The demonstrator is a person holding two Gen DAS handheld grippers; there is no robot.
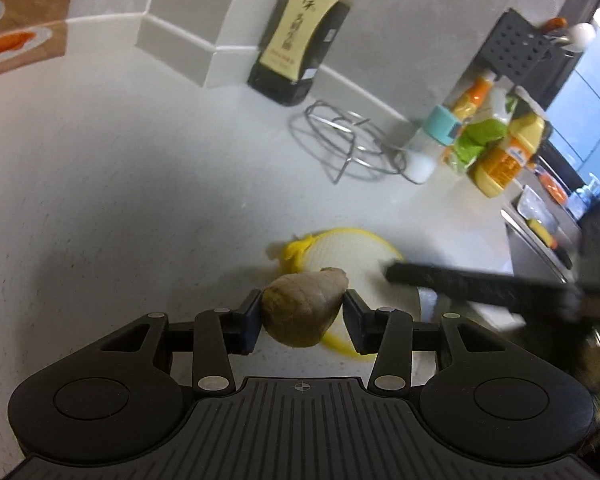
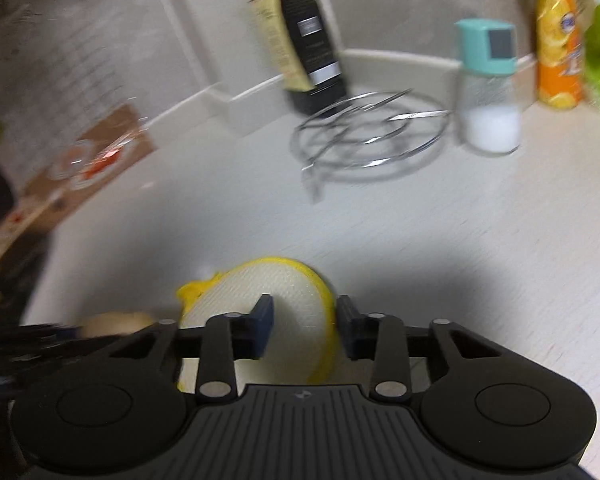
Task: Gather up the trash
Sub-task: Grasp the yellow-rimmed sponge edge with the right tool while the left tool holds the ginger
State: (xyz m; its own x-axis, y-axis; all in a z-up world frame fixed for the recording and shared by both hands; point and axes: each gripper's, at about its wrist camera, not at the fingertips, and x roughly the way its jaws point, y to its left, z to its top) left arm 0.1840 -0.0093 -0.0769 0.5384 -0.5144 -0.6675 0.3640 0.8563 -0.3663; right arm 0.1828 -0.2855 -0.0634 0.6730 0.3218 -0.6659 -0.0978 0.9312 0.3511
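Pale kitchen counter [image 1: 100, 200] carries the trash. Left gripper [image 1: 303, 316] is clamped on a ginger knob [image 1: 304, 312]; right gripper [image 2: 304, 328] straddles the pomelo peel [image 2: 292, 292], jaws apart, at six o'clock. Close squarely across its rim. Blur hides whether pads touch.

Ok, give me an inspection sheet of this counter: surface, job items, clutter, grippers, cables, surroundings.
Surface: pale speckled countertop, no spills seen.
Job's things: brown ginger-like piece; yellow-rimmed white peel lying on the counter.
Clutter: dark sauce bottle, wire trivet, teal-capped shaker, orange bottle.
Grippers: left gripper shut on the brown piece; right gripper open, jaws astride the peel's edge.
Cables: nothing seen.
Surroundings: tiled wall, printed cardboard box, sink at right.
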